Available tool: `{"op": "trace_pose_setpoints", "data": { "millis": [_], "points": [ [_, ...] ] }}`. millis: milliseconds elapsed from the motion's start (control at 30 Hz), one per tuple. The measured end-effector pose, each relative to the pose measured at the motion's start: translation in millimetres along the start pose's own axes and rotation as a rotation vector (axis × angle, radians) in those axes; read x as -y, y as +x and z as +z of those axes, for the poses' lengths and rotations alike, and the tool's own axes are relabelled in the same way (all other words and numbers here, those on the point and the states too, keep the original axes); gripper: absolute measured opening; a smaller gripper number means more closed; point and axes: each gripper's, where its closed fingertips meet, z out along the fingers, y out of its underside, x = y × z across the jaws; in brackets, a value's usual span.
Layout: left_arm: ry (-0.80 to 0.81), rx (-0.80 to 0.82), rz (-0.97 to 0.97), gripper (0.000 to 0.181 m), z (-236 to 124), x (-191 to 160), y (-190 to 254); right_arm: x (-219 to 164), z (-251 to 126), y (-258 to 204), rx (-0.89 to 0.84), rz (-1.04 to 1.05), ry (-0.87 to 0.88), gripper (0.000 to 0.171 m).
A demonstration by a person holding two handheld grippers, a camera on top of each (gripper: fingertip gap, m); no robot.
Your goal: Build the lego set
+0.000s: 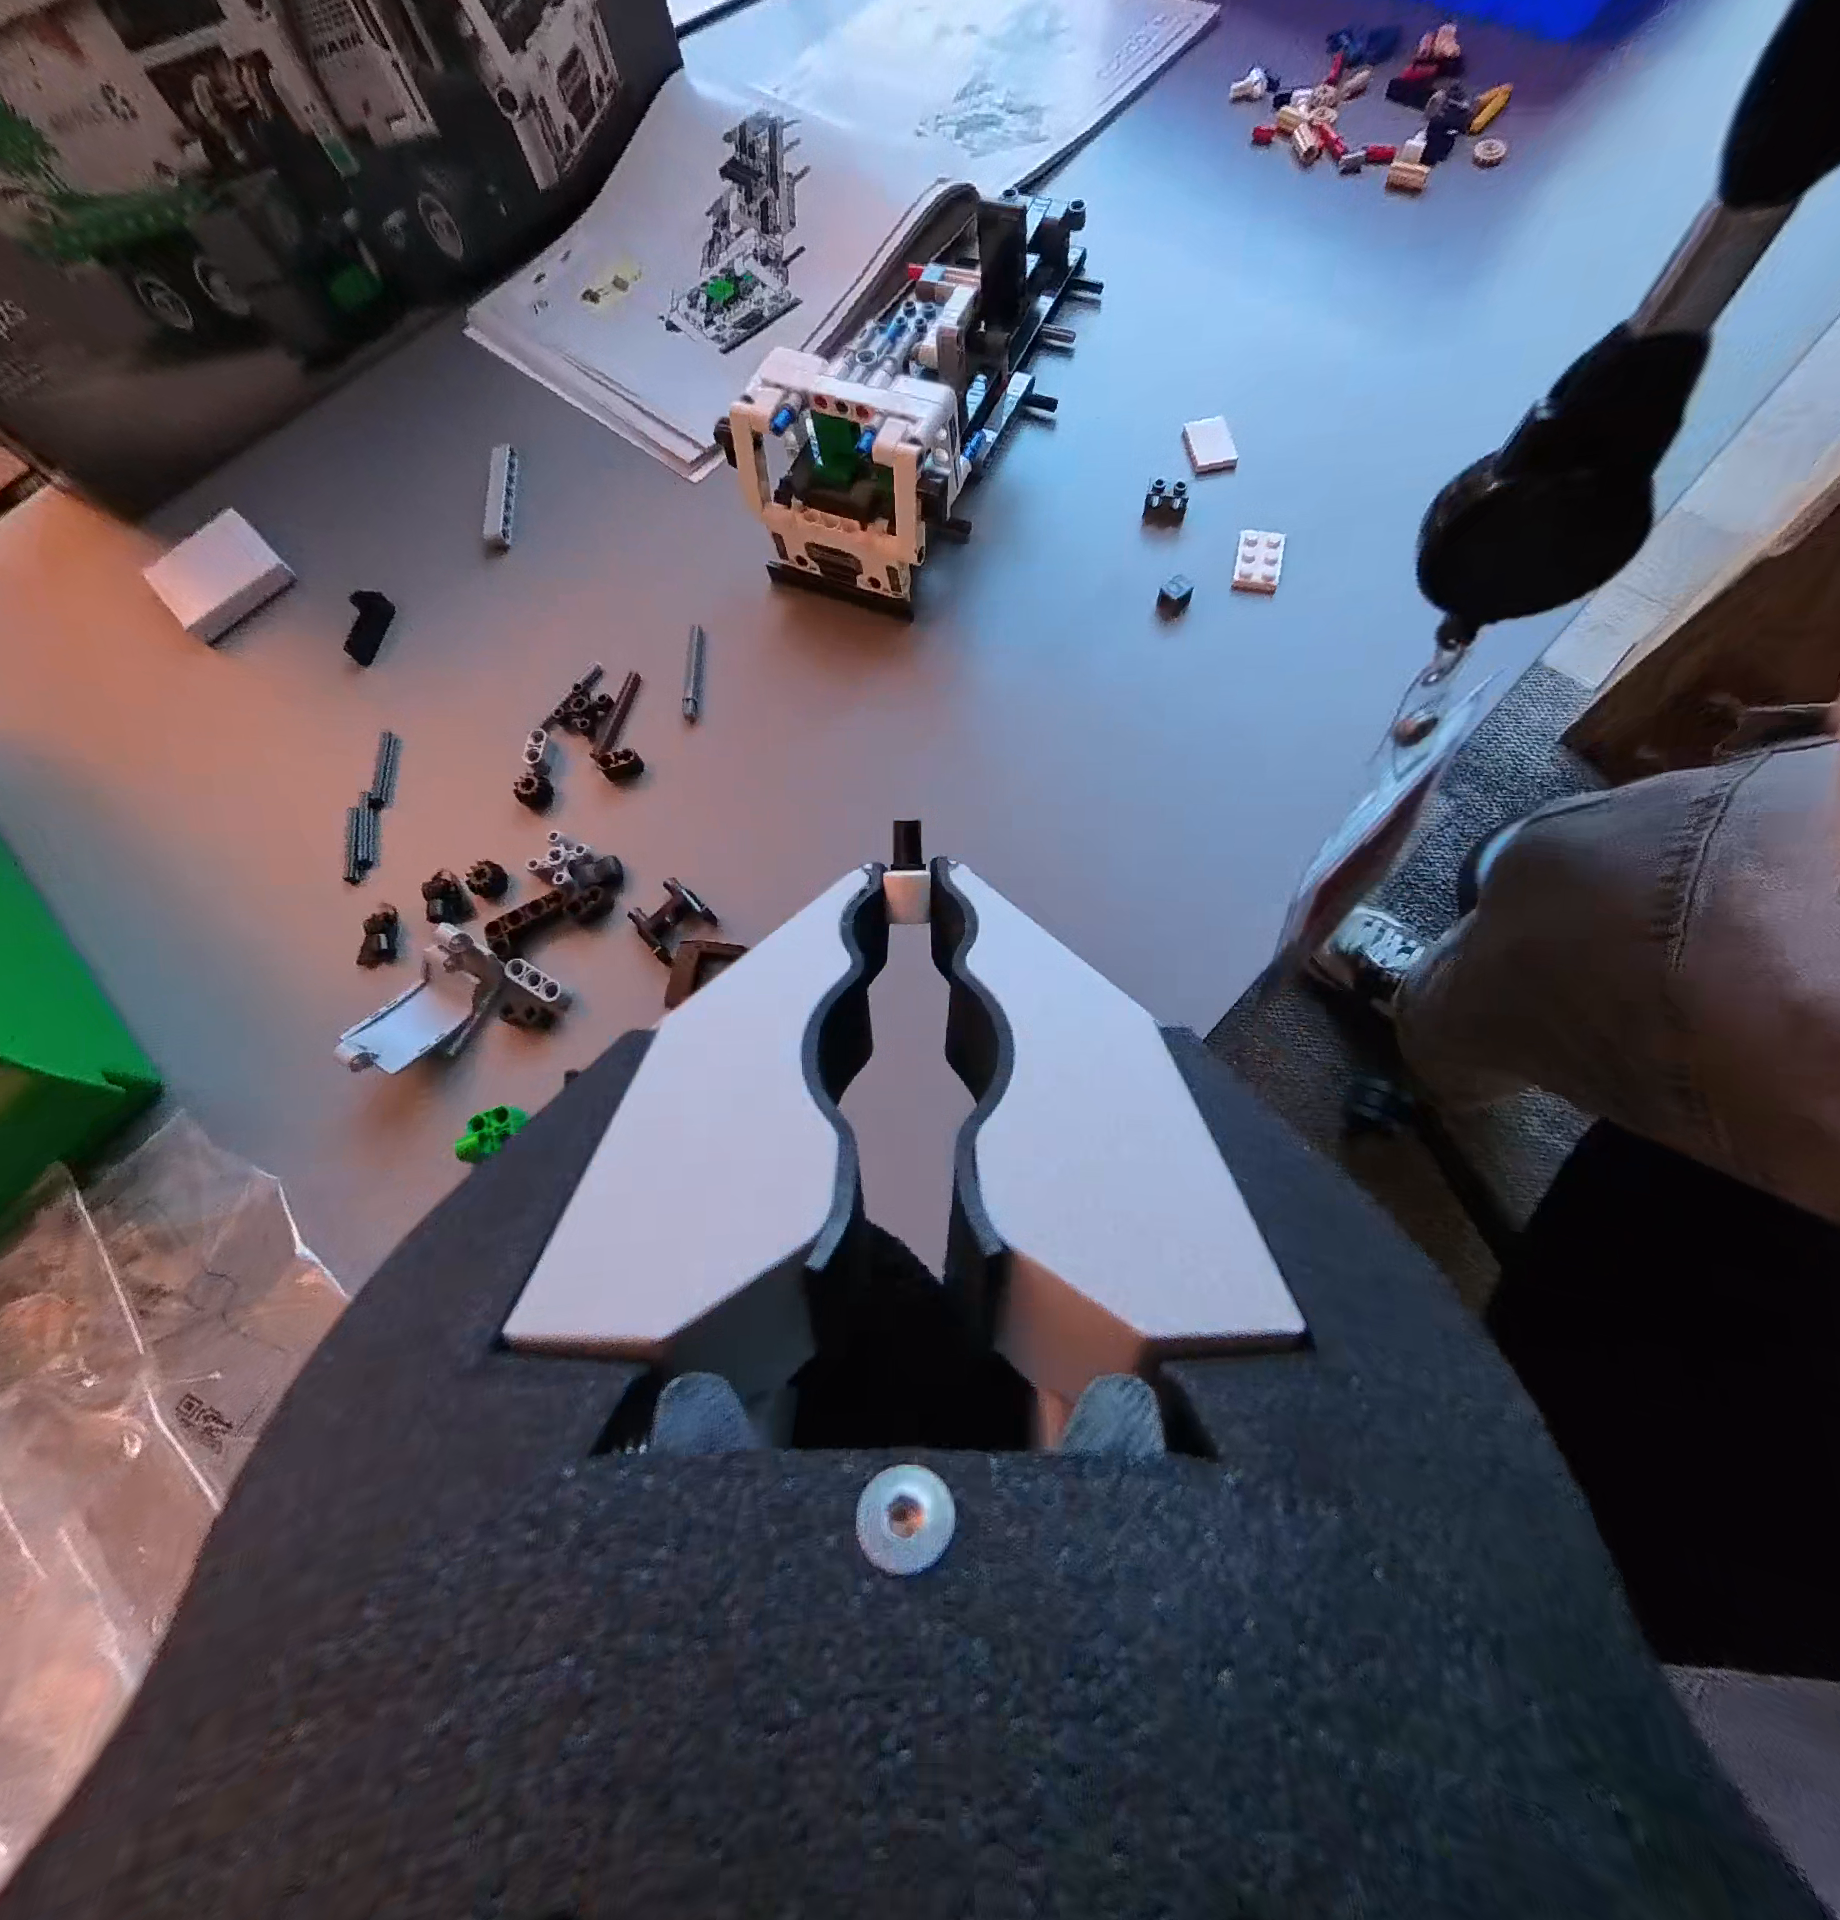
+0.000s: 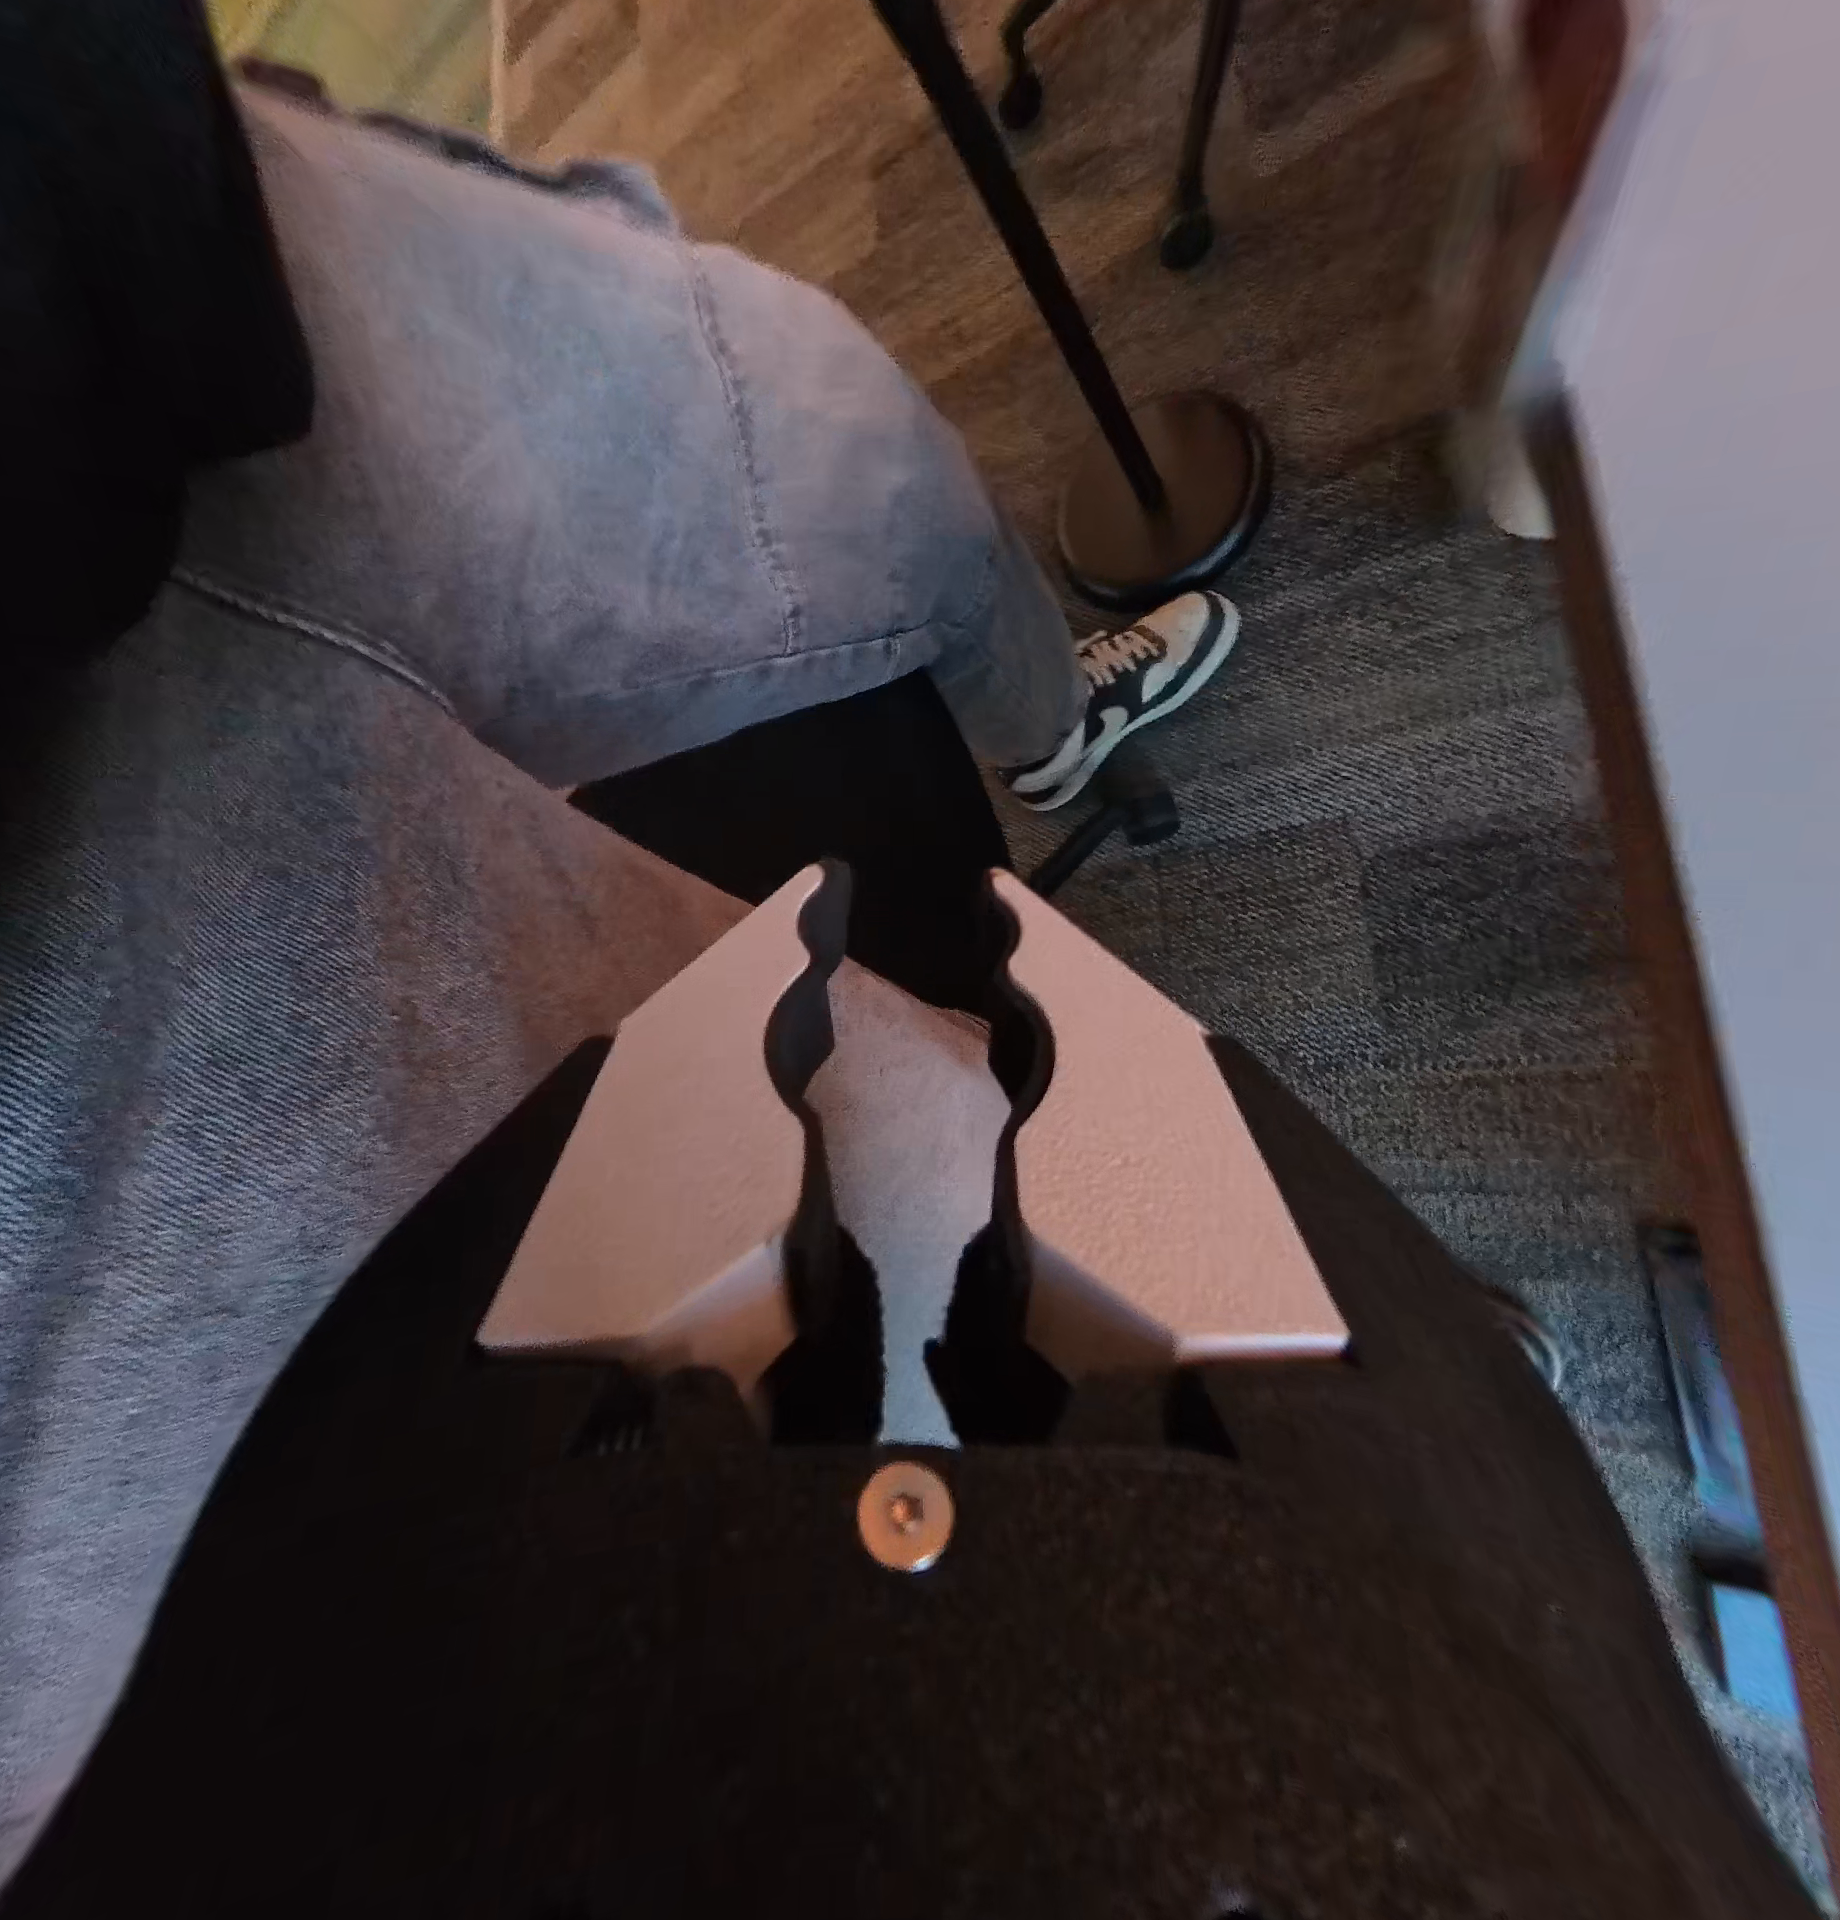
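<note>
A: Left claw (image 1: 908, 868), state?

B: Closed on a small white piece (image 1: 908, 896) w/ a black peg (image 1: 907, 840) sticking out past the tips. Held at the very tips, prob. so the peg end stays free for plugging in.

A: And where is it rel. to the model?

B: Well short of it, above bare table (image 1: 1259, 312). The truck (image 1: 874, 457), part-built, white cab facing the cam, stands further out, centre, partly on the open manual (image 1: 687, 312). My read: piece is in transit, not yet mated.

A: Loose parts?

B: Dark pins and beams (image 1: 542, 894) near the claw to its left, a green connector (image 1: 492, 1132) close by the body. Right of the truck: a white plate (image 1: 1259, 561), a white tile (image 1: 1209, 445), two small dark bits between them. Far corner: a mixed red/tan pile (image 1: 1363, 104). Sorted-ish groups, likely laid out per build step. Box (image 1: 220, 208) at back left, plastic bags (image 1: 116, 1403) near left.

A: Right claw (image 2: 914, 883)?

B: Jaws apart, nothing between them. It points down off the table edge (image 2: 1674, 935) toward the person's knee (image 2: 604, 468), carpet and a shoe (image 2: 1134, 696) beyond. Seems parked, idle; view is blurred. In the left view it shows as a dark shape at upper right.

A: Next need?

B: Judgement only: right claw should steady the truck while left seats the peg.
</note>
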Motion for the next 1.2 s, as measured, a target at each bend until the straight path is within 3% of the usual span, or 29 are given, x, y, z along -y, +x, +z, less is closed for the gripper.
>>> {"op": "trace_pose_setpoints", "data": {
  "millis": [100,200,300,433,567,667,800,867,1000,1200],
  "points": [
    [-0.008,0.005,-0.016,0.007,-2,8,3,-12,37,-9,0.107,-0.121,-0.026,0.025],
    [0.007,0.026,-0.022,0.007,-5,19,5,-37,108,-34,0.365,-0.268,-0.066,0.025],
    [0.012,0.046,-0.037,0.007,-10,22,7,-96,184,-80,0.705,-0.489,-0.155,0.025],
    [-0.029,0.064,-0.047,0.007,-18,7,10,-159,271,-120,0.917,-0.709,-0.112,0.029],
    [-0.089,0.089,-0.047,0.007,-29,-12,5,-187,332,-146,0.774,-0.912,0.024,0.030],
    [-0.102,0.102,-0.071,0.006,-34,-23,-2,-197,352,-172,0.615,-0.911,0.045,0.052],
    [-0.097,0.113,-0.106,0.007,-34,-32,-12,-224,369,-181,0.479,-0.989,0.001,0.048],
    [-0.100,0.123,-0.095,0.006,-34,-35,-15,-221,374,-194,0.500,-0.966,0.016,0.046],
    [-0.113,0.128,-0.094,0.006,-37,-40,-15,-222,399,-183,0.383,-0.995,-0.088,0.042],
    [-0.119,0.111,-0.064,0.006,-33,-44,-4,-215,399,-176,0.344,-1.019,-0.061,0.036]
  ]
}}
